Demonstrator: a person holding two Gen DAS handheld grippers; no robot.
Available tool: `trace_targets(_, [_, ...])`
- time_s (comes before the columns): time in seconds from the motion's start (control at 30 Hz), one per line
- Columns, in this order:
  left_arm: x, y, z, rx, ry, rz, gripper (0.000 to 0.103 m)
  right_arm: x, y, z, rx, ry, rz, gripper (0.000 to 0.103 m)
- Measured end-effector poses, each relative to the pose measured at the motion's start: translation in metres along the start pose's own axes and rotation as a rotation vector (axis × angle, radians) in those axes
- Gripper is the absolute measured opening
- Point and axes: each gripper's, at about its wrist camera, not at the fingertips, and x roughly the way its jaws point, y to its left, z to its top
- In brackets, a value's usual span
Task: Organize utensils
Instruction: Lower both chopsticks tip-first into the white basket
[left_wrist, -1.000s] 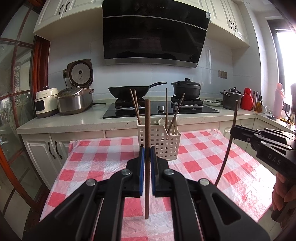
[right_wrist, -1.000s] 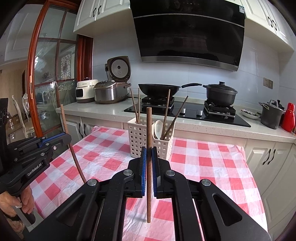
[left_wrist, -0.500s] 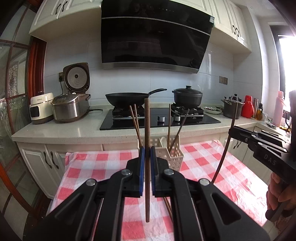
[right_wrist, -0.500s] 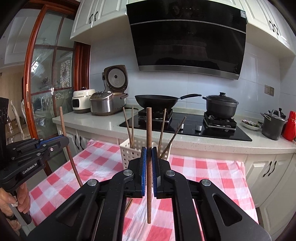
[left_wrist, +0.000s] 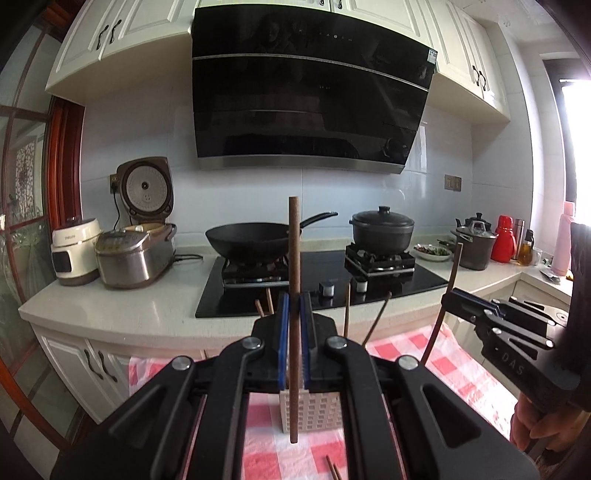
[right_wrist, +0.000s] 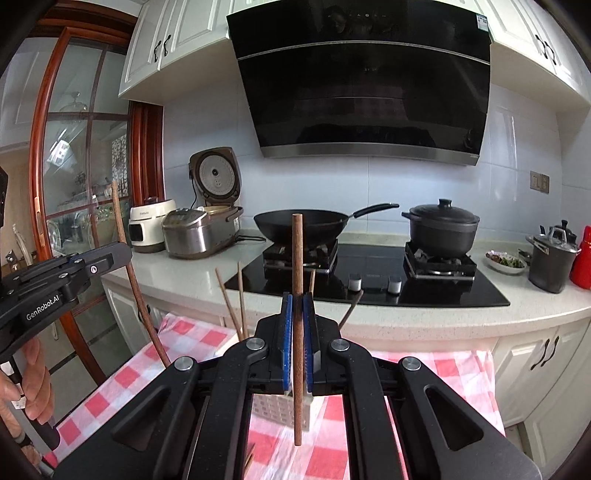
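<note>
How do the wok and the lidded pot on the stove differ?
The wok is open, shallow and wide, with one long handle; the pot is lidded, deeper and narrower, with a knob on its lid. The wok sits on the left burner, the pot on the right. Both are black.

Red-white checked tablecloth (left_wrist: 458, 373), white basket (left_wrist: 314, 410)

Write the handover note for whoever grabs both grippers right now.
Left gripper: shut on a brown wooden chopstick, held upright.
Right gripper: shut on another brown wooden chopstick, also upright.
White perforated plastic utensil basket stands on the red-and-white checked tablecloth, just beyond the fingers, with several chopsticks already inside.
Left: drop both held chopsticks into the basket. A loose chopstick remains on the cloth.
</note>
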Motion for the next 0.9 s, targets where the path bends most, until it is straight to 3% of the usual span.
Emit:
trace_targets(0.47, [0.072, -0.004, 0.047, 0.008, -0.029, -0.003, 0.006, 0.068, -0.014, 0.029, 0.038, 0.008, 0.015, 0.006])
trace_targets(0.6, [0.090, -0.003, 0.041, -0.008, -0.017, -0.009, 0.006, 0.088, -0.012, 0.022, 0.030, 0.040, 0.030, 0.006])
trace_targets(0.9, [0.138, 0.010, 0.003, -0.083, 0.102, -0.053, 0.006, 0.127, -0.010, -0.004, 0.040, 0.151, 0.067, 0.006])
